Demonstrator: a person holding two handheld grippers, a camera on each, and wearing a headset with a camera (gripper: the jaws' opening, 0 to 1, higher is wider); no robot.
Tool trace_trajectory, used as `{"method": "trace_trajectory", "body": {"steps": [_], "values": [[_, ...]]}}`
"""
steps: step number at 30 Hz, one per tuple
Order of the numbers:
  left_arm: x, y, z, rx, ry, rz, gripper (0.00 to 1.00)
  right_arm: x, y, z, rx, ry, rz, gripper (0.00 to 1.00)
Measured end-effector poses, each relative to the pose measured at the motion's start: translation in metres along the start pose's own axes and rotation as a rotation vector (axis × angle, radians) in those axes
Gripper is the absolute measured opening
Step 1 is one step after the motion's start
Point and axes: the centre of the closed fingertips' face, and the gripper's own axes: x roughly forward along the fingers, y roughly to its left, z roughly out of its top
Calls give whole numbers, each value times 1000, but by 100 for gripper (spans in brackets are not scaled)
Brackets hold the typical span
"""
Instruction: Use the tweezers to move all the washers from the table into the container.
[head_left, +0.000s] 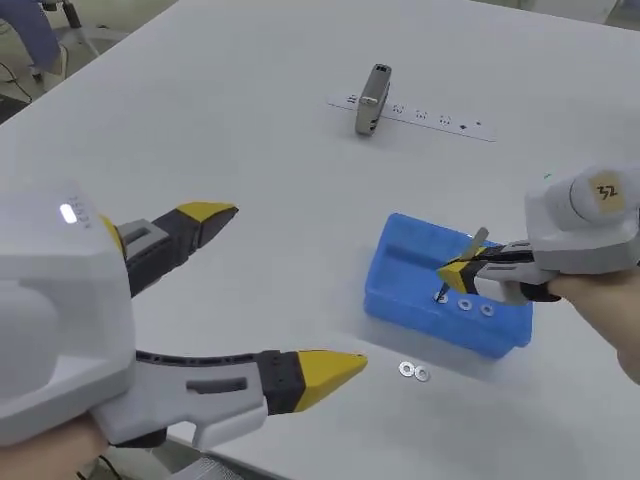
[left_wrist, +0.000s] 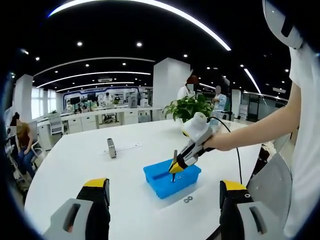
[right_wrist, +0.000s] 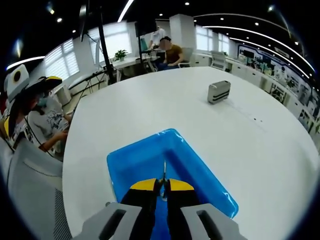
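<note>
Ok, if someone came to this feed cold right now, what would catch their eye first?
First the blue container on the white table, right of centre in the head view, with the right gripper shut on tweezers that point down into it. Next the left gripper, jaws wide open, large at the lower left. Two washers lie on the table just in front of the container.

Finishes: table (head_left: 250, 150), white, smooth, matt; container (head_left: 440, 325), blue plastic, glossy; washers (head_left: 413, 372), bright shiny metal; tweezers (head_left: 479, 239), grey metal; left gripper (head_left: 300, 286), smooth white and dark plastic shell, matt yellow tips; small block (head_left: 372, 98), silver metallic-looking casing.
</note>
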Motion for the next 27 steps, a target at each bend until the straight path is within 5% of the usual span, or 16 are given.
{"method": "trace_trajectory", "body": {"steps": [16, 27], "values": [[-1, 1, 0, -1, -4, -7, 93, -34, 13, 15, -10, -99, -25, 4], [2, -4, -1, -4, 0, -21, 92, -58, 43, 22, 1, -176, 1, 4]]}}
